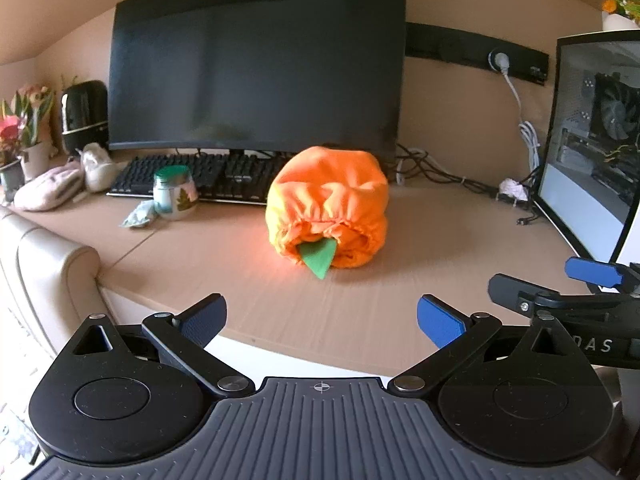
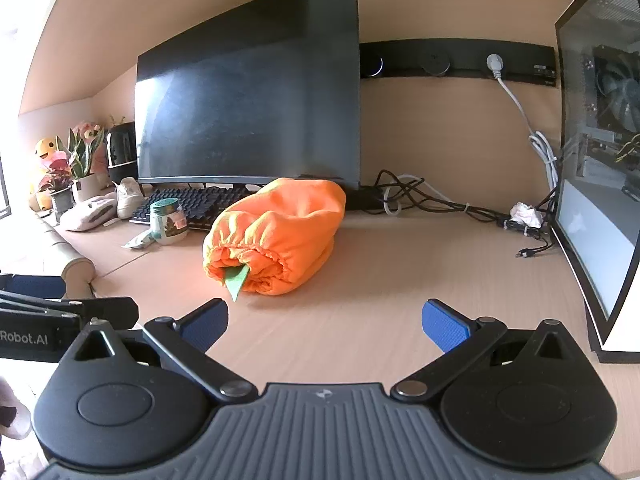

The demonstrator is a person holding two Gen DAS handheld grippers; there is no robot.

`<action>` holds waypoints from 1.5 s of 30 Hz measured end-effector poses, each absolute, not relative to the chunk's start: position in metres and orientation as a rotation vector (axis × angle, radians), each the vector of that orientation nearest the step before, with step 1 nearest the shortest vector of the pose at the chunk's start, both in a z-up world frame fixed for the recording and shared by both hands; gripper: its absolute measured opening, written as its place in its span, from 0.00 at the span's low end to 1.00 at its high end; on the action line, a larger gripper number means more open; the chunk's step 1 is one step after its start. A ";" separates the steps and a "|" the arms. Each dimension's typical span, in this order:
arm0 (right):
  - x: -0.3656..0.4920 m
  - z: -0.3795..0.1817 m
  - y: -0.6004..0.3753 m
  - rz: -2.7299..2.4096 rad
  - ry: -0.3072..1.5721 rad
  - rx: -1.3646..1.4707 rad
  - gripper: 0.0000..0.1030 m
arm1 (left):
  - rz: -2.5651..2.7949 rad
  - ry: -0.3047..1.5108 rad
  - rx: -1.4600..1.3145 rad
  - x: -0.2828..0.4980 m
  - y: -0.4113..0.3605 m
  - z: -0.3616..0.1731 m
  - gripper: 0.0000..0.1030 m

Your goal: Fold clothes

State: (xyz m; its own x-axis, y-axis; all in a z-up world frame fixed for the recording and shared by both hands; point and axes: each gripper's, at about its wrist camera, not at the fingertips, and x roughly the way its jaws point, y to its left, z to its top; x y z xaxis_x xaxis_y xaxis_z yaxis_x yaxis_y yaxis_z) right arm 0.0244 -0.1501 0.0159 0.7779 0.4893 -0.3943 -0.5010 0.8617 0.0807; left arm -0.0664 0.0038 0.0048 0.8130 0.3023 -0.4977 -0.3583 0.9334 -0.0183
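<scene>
- Both tongs, the left tongs (image 1: 321, 318) and right tongs (image 2: 325, 322), are spread wide, and nothing is held.
- An orange garment (image 1: 328, 208) is seen bunched up on the table (image 1: 372, 308), near the keyboard (image 1: 200, 176).
- The jar (image 1: 175, 192) could be knocked over if the cloth is pulled sideways.

A home computer nook: beyond the left hand-held gripper (image 1: 322, 318), a wooden tabletop (image 1: 224, 272) carries a monitor (image 1: 256, 60), keyboard (image 1: 200, 176), glass-sided PC tower (image 1: 596, 140) and potted flowers (image 1: 24, 128).
</scene>
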 end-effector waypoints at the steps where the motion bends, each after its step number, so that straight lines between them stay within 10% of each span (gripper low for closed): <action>1: 0.024 0.016 -0.150 0.538 0.419 -0.028 1.00 | 0.344 0.510 -0.114 -0.067 0.003 0.005 1.00; 45: 0.028 0.009 -0.158 0.524 0.458 -0.020 1.00 | 0.360 0.574 -0.143 -0.055 0.007 -0.007 1.00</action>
State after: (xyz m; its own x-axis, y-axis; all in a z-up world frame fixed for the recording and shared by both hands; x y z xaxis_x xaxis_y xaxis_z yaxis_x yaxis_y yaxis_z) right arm 0.0283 -0.1583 0.0089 0.7671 0.4787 -0.4271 -0.4875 0.8677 0.0970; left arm -0.0548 0.0068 -0.0070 0.7795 0.2926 -0.5538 -0.3712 0.9280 -0.0323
